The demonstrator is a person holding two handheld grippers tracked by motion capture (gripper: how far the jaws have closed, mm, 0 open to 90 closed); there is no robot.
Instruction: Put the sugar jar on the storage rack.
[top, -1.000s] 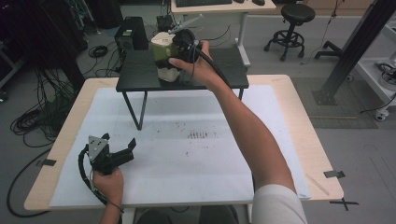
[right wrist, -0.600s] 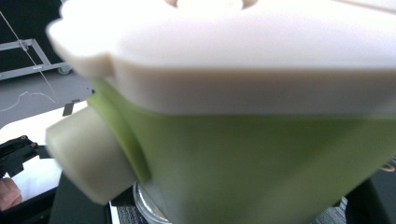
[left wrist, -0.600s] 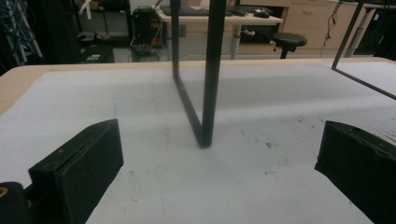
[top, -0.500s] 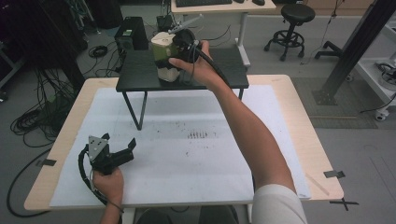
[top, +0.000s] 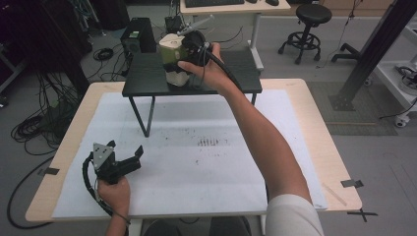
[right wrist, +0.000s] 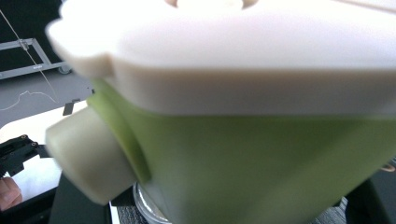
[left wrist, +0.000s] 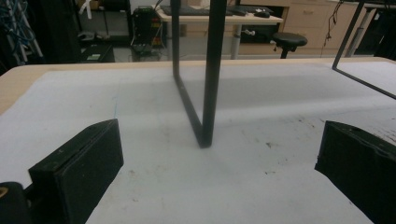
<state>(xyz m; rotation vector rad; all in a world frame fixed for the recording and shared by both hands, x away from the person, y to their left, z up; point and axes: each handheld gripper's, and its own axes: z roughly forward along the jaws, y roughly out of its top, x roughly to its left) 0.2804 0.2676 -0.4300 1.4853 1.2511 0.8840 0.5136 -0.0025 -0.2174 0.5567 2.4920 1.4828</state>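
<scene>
A green jug point(top: 173, 59) with a white lid point(right wrist: 233, 56) stands on a small black stand point(top: 147, 78) at the table's far side. My right gripper point(top: 186, 49) is pressed up against the jug's right side, with a hand wrapped around both. In the right gripper view the jug point(right wrist: 261, 158) sits very close and blurred, and the jaws are hidden. My left gripper point(top: 125, 147) rests low on the white sheet at the front left, open, with nothing between its jaws point(left wrist: 219, 158).
The stand's thin black leg point(left wrist: 210, 93) rises just ahead of the left gripper. White paper point(top: 206, 167) covers the wooden table. A stool point(top: 307, 14), a desk and cables point(top: 44, 118) lie on the floor beyond the table.
</scene>
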